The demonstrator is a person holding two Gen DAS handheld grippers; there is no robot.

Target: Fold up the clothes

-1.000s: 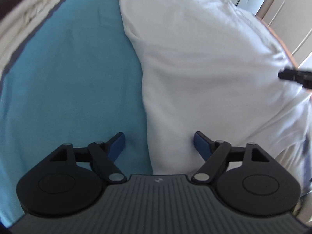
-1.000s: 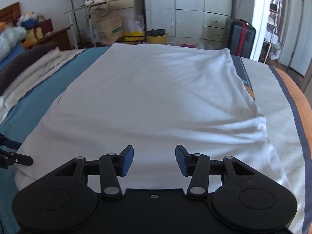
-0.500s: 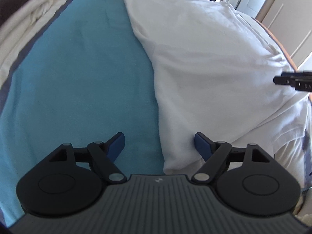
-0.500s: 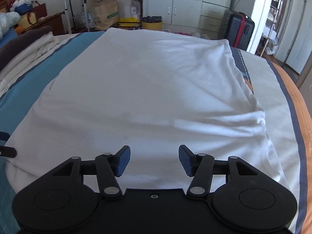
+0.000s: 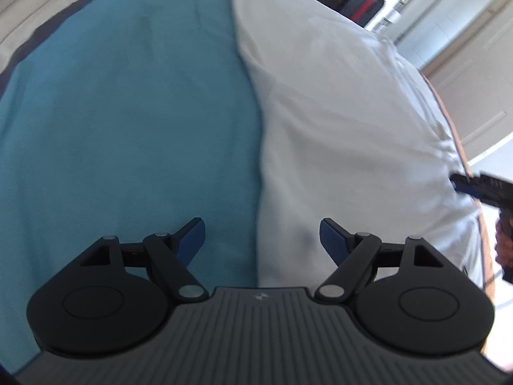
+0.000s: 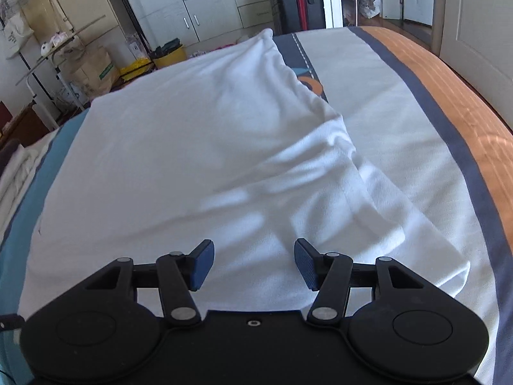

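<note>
A white garment lies spread flat on the bed, with a sleeve fanning out at the near right. In the left wrist view the garment covers the right half, its left edge running down the middle. My left gripper is open and empty, straddling that edge just above the fabric. My right gripper is open and empty over the garment's near edge; it also shows in the left wrist view at the far right.
The bed cover has a teal band on the left and an orange band with a navy stripe on the right. A black suitcase, cabinets and a yellow bin stand beyond the bed's far end.
My left gripper has moved nearer and tilted, so the garment's edge now sits between its fingers. My right gripper has swung to the right, bringing the sleeve and orange band into view.
</note>
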